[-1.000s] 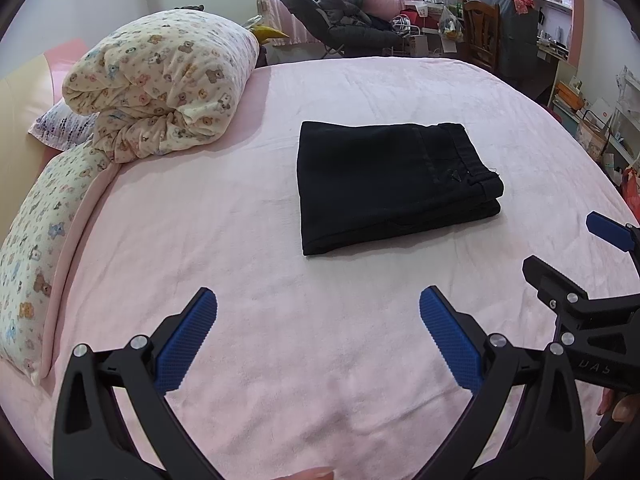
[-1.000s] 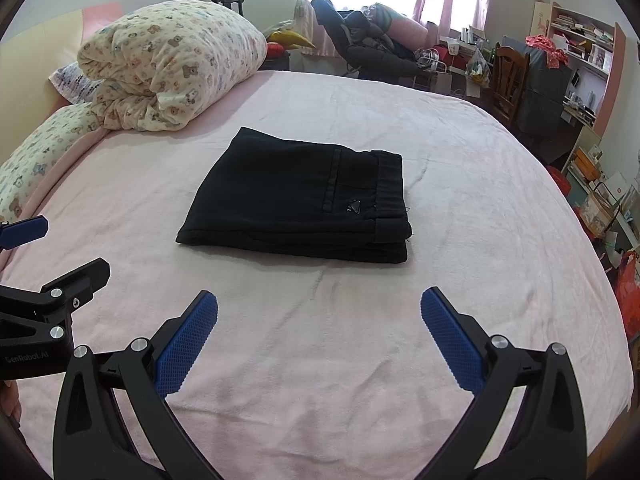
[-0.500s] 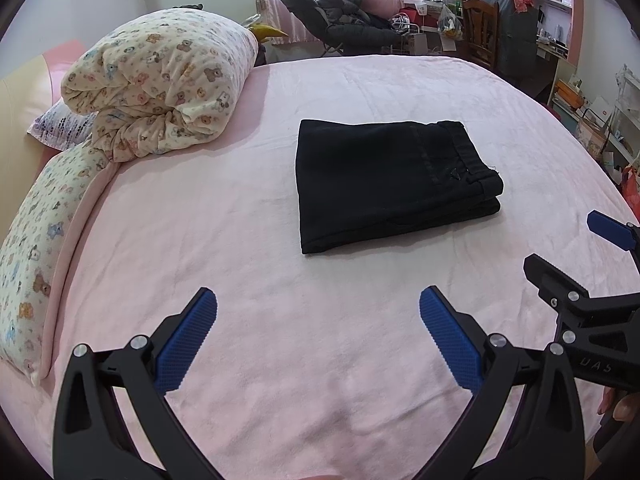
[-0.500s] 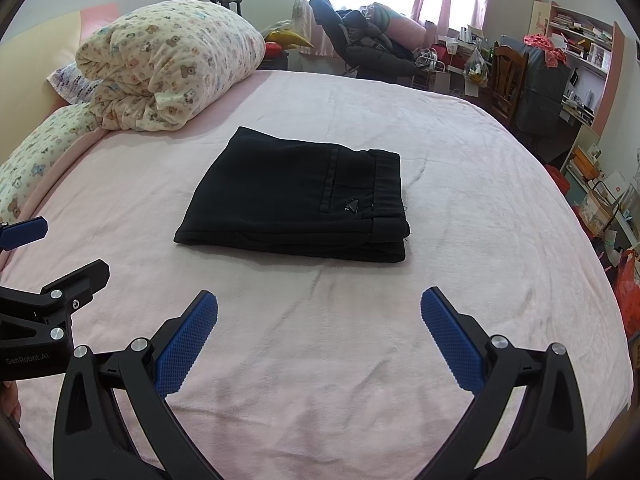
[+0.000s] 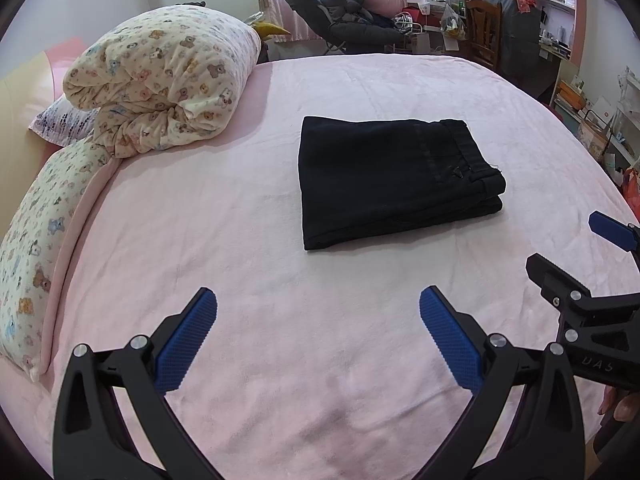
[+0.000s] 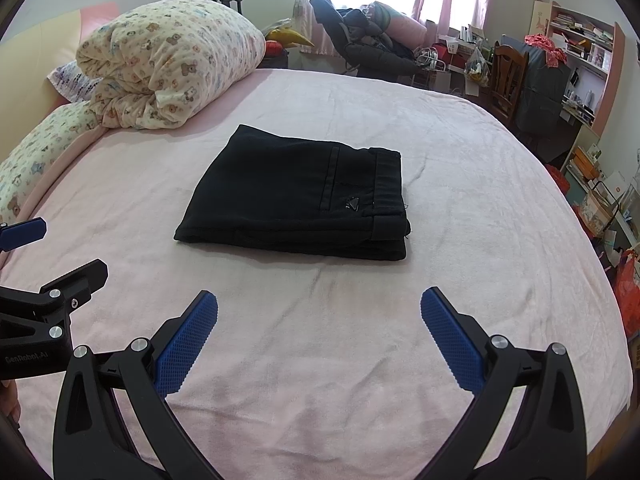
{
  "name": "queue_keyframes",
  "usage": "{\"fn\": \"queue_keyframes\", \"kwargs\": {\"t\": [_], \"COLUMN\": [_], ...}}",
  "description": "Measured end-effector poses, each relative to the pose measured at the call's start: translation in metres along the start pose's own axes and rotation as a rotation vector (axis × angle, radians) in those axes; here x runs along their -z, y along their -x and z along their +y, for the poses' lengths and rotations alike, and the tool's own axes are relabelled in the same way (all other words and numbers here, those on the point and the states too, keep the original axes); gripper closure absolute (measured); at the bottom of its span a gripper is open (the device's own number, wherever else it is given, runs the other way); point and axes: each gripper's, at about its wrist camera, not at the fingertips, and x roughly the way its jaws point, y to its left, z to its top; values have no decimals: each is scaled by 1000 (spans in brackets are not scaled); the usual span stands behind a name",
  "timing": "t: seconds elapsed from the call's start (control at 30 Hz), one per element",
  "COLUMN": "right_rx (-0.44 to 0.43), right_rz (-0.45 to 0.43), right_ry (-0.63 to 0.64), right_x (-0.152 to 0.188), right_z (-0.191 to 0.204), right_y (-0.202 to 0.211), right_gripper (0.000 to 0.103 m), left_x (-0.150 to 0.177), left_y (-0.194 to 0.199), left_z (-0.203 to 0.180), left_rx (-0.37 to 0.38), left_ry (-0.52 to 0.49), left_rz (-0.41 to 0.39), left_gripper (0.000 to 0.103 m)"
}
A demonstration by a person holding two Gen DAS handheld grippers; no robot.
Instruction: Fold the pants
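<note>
The left gripper and right gripper are being held level above the pink bedspread, fingers spread wide, nothing grasped. The black pants are lying folded mid-bed, well ahead of both. A rolled bear-print quilt is resting by the headboard, cluttered shelves beyond.

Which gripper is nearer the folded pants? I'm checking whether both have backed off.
Neither clearly. The left gripper sits short of the pants, toward their left. The right gripper sits equally short, toward their right. Both jaws open, touching nothing.
</note>
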Motion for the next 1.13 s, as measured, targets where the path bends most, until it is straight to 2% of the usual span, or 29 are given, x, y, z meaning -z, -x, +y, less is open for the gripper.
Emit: {"fn": "queue_keyframes", "kwargs": {"t": [1.13], "right_rx": [0], "right_rz": [0], "right_ry": [1], "right_x": [1], "right_z": [-2], "right_y": [0], "right_gripper": [1], "left_x": [-1], "left_y": [-4], "left_z": [3], "left_rx": [18], "left_ry": [-7], "left_rz": [18], "left_gripper": [2]}}
